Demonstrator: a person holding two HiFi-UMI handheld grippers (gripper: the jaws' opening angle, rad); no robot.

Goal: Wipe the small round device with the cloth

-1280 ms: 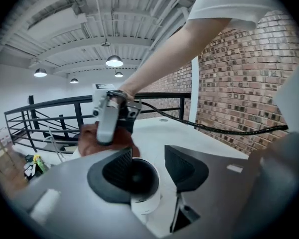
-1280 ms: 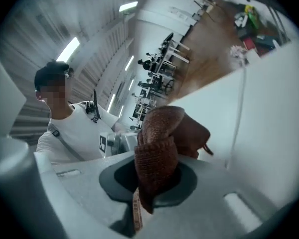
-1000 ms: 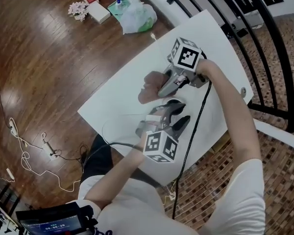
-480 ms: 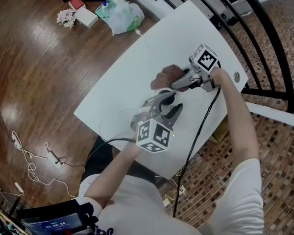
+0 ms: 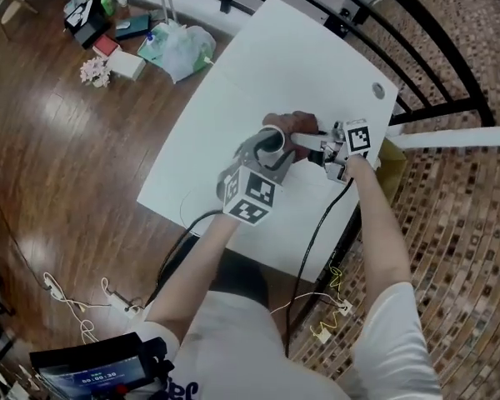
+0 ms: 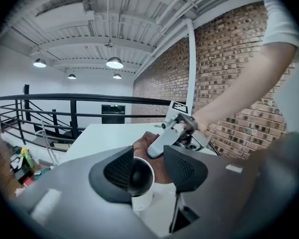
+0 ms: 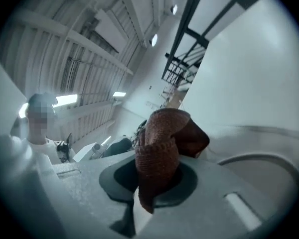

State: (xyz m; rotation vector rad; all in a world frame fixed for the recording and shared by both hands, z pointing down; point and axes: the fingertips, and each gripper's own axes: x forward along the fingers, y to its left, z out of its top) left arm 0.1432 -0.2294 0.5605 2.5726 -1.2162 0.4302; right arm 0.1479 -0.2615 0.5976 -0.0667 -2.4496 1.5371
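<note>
The small round device point(image 5: 271, 142), a white cylinder with a dark round face point(image 6: 138, 176), is on the white table point(image 5: 233, 98) with my left gripper point(image 5: 262, 153) shut on it. In the left gripper view the jaws point(image 6: 148, 171) press on both its sides. My right gripper point(image 5: 305, 141) comes in from the right, shut on a bunched brown cloth point(image 5: 292, 126). The cloth point(image 6: 148, 146) lies against the far side of the device. In the right gripper view the cloth point(image 7: 159, 143) fills the space between the jaws point(image 7: 157, 183) and hides the device.
A black railing point(image 5: 417, 32) runs past the table's far and right edges. A plastic bag point(image 5: 177, 50) and small boxes point(image 5: 108, 57) lie on the wood floor at upper left. Cables point(image 5: 312, 240) trail from both grippers over the near table edge. A round grommet point(image 5: 377, 91) sits near the right corner.
The right gripper has brought the cloth from apart to against the device. Both grippers have drawn close together, and the head camera has shifted so they sit higher in frame.
</note>
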